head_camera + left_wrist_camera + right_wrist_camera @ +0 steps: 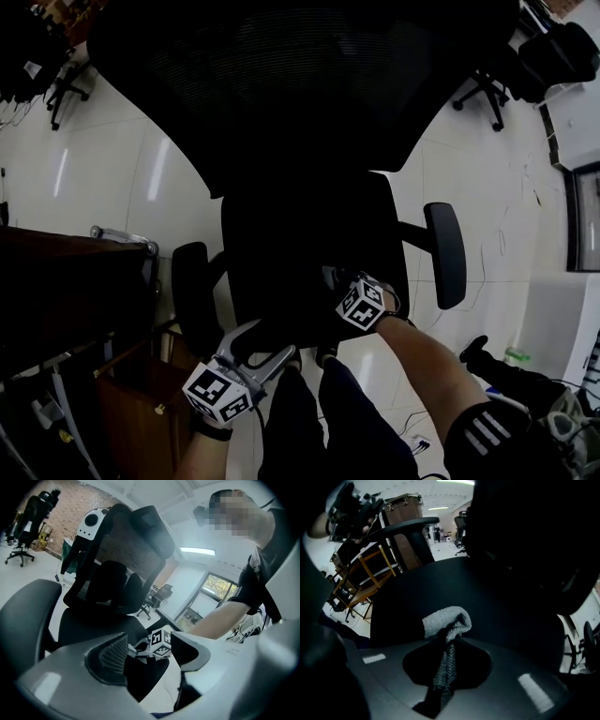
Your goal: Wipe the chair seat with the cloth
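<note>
Jaws of your right gripper (447, 641) are pressed together on the cloth (443, 618), with a thin strip of it running back between them. A pale folded wad of it sticks out past the tips. That wad sits low over the front part of the chair seat (497, 597). You cannot tell from the right gripper view whether it actually touches the black surface.

From the head view, your right gripper is at the seat's front edge, a little to the right of its middle, with your forearm (422, 361) reaching in from below. The cloth itself is lost in the dark there.

Your left gripper (272, 342) has its jaws spread apart with nothing between them. In the left gripper view, only the marker cube (161, 644) of the other gripper shows through the gap, well beyond it. You hold this gripper off the front left corner of the seat, near the left armrest (192, 291) and not touching the chair.

The right armrest (446, 253) stands out to the side of the seat, over the pale tiled floor (112, 169). The tall mesh backrest (309, 75) rises at the far side of the seat. A dark wooden desk (56, 281) stands to your left, beside the chair.
</note>
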